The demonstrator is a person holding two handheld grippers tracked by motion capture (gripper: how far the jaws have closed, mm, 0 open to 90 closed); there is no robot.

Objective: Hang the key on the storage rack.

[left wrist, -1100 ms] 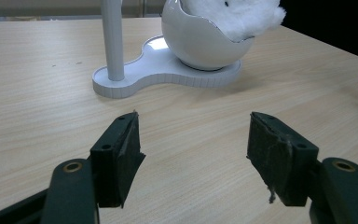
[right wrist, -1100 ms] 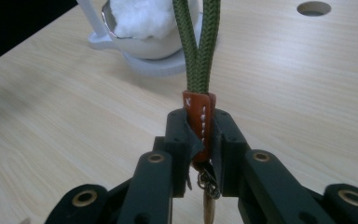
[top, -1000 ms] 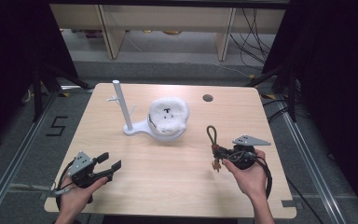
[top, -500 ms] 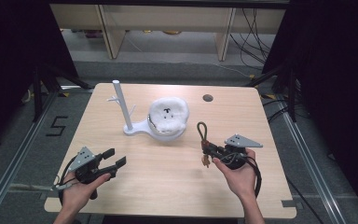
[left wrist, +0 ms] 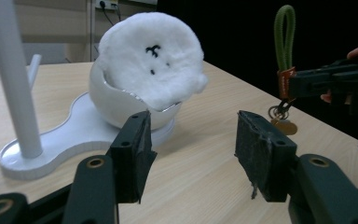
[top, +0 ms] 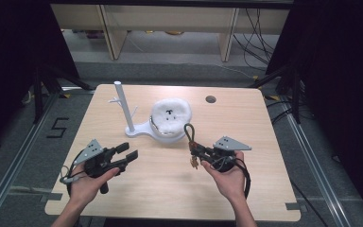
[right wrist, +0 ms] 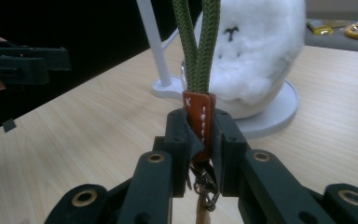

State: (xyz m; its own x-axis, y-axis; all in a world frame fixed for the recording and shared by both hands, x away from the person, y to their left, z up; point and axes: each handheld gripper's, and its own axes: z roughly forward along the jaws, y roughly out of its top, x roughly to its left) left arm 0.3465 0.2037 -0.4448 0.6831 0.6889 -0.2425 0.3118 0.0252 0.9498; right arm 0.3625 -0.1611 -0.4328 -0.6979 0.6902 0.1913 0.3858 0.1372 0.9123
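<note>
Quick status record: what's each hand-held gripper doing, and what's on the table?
left hand-held gripper: open, holding nothing, above the table's near left
right hand-held gripper: shut on the keychain's leather tab
keychain: green cord loop upright, rings hanging below the jaws
stand: white post on a flat base, mid-table
plush: white, sitting in a bowl on the stand's base

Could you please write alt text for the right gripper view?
The right hand-held gripper clamps the orange leather tab of a green cord loop standing upright. Behind it, a fluffy white ball sits on a white stand on the wooden table.
</note>
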